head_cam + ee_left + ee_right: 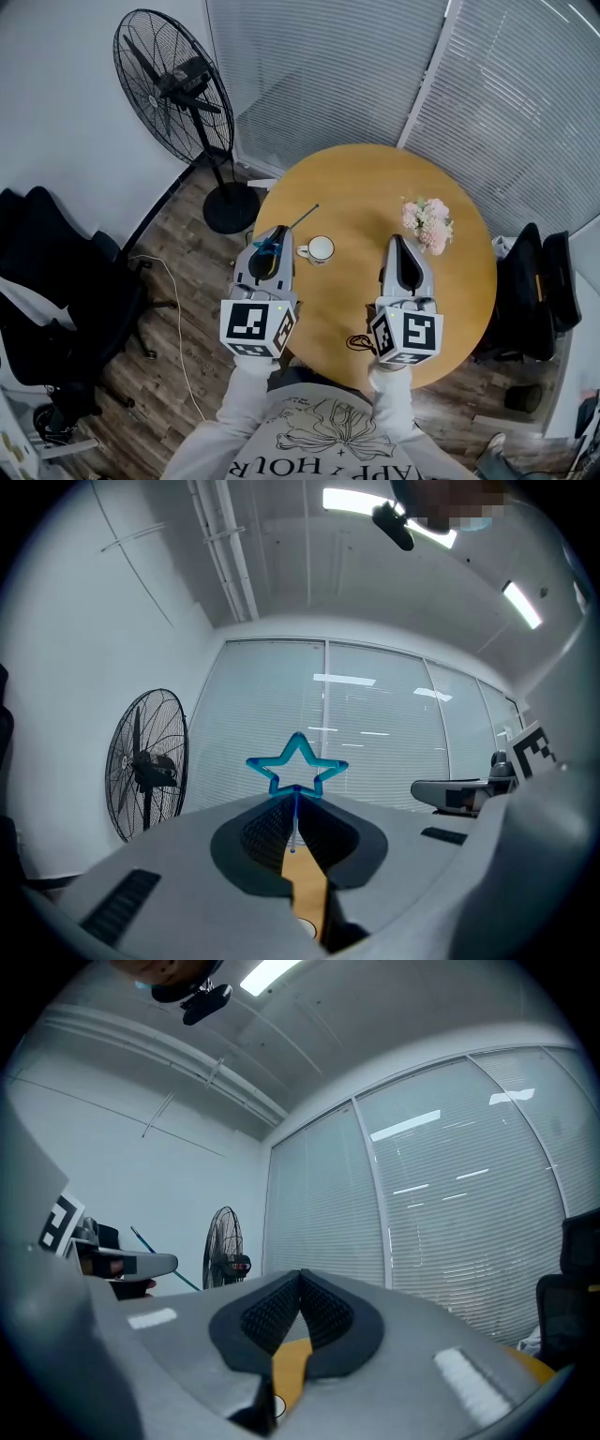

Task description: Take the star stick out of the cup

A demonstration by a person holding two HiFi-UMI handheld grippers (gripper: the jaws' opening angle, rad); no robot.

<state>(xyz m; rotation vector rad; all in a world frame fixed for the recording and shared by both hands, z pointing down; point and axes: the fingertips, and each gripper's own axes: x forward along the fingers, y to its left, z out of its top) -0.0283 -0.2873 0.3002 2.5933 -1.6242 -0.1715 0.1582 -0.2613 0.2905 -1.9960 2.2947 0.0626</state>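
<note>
You are pinching the star stick (297,766) in your left gripper (278,232) beside the cup (318,249), your right gripper (398,242) hovering closed and empty.

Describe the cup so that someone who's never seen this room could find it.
Start at the round wooden table. The cup stands near its left edge, just right of the left gripper. It is small, white and handled, unlike the pink flowers farther right.
</note>
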